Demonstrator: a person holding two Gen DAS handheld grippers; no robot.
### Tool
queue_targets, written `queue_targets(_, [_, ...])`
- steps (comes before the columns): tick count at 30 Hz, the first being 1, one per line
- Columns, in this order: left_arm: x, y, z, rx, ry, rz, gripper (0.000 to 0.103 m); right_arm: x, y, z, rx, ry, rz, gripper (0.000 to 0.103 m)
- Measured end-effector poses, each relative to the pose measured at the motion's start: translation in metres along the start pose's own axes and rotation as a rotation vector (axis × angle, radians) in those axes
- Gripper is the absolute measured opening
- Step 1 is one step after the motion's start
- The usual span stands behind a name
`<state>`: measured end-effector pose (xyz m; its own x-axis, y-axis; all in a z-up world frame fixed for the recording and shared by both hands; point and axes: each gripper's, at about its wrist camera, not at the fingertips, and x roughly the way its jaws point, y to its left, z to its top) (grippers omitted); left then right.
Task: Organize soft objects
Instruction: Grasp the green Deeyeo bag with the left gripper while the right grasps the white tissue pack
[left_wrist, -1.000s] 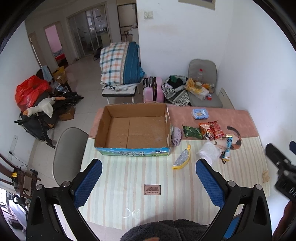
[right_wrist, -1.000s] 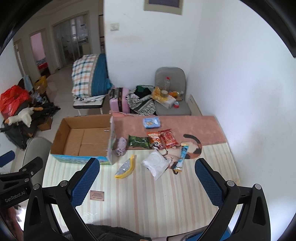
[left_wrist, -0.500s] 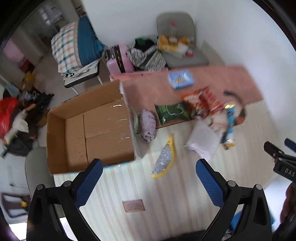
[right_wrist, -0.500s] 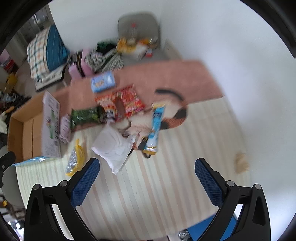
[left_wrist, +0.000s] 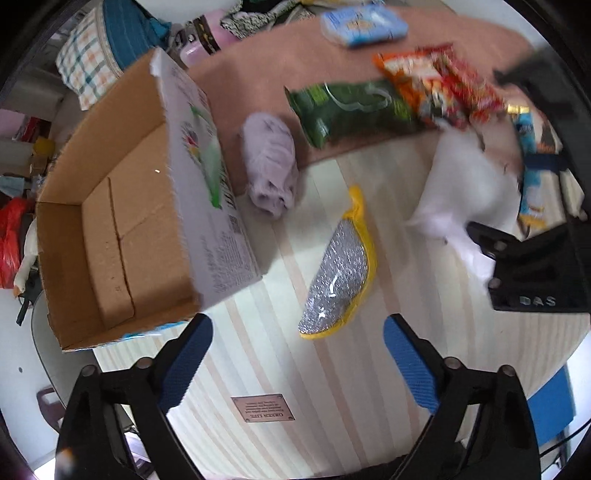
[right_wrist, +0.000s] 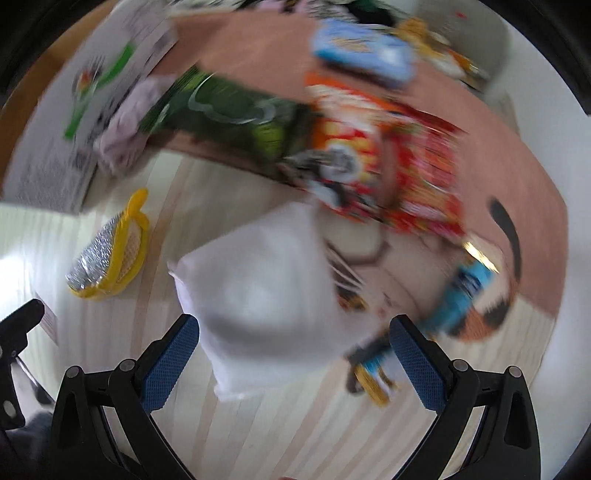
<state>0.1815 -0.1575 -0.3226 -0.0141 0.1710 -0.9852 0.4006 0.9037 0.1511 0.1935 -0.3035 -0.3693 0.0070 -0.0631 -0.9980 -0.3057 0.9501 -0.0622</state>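
A silver and yellow scrubber (left_wrist: 338, 275) (right_wrist: 107, 258) lies on the striped cloth just beyond my left gripper (left_wrist: 295, 365), whose jaws are closing with nothing between them. A lilac rolled cloth (left_wrist: 269, 166) (right_wrist: 125, 125) rests beside the open cardboard box (left_wrist: 122, 206). A white soft packet (right_wrist: 262, 291) (left_wrist: 465, 192) lies right under my right gripper (right_wrist: 293, 358), which stands open above it, apart from it. Both grippers point down at the table.
Snack bags lie in a row further back: green (left_wrist: 351, 107), orange and red (left_wrist: 436, 85), a light blue pack (left_wrist: 364, 24) and a blue tube (right_wrist: 458, 295). The right gripper's body (left_wrist: 532, 273) shows at the left view's right edge. Room clutter lies beyond the table.
Both grippers have dropped toward the table and tipped downward, so the objects fill the views. The left jaws have narrowed a little. The right view has come over the white packet.
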Motion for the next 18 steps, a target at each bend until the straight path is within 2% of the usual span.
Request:
queue_targets(4, [0.006, -0.006, 0.002, -0.001, 0.012, 0.001, 0.093, 0.021, 0.009, 0.007, -0.012, 0.053, -0.004, 0.102])
queue_targets(5, [0.004, -0.008, 0.004, 0.001, 0.008, 0.000, 0.093, 0.024, 0.005, 0.006, 0.028, 0.067, 0.013, 0.102])
queue_targets(8, [-0.006, -0.012, 0.015, 0.033, -0.016, 0.005, 0.093, 0.033, -0.030, -0.005, 0.254, 0.120, 0.113, 0.098])
queue_targets(10, [-0.017, -0.017, 0.028, 0.066, -0.040, 0.010, 0.093, 0.035, -0.056, -0.016, 0.376, 0.124, 0.117, 0.091])
queue_targets(13, [-0.029, -0.030, 0.059, 0.148, -0.074, 0.036, 0.093, 0.040, -0.092, -0.034, 0.511, 0.150, 0.157, 0.090])
queue_targets(16, [-0.030, -0.045, 0.101, 0.264, -0.074, 0.070, 0.093, 0.046, -0.103, -0.043, 0.546, 0.180, 0.218, 0.091])
queue_targets(18, [-0.023, -0.056, 0.132, 0.352, -0.047, 0.086, 0.093, 0.046, -0.105, -0.045, 0.533, 0.192, 0.231, 0.091])
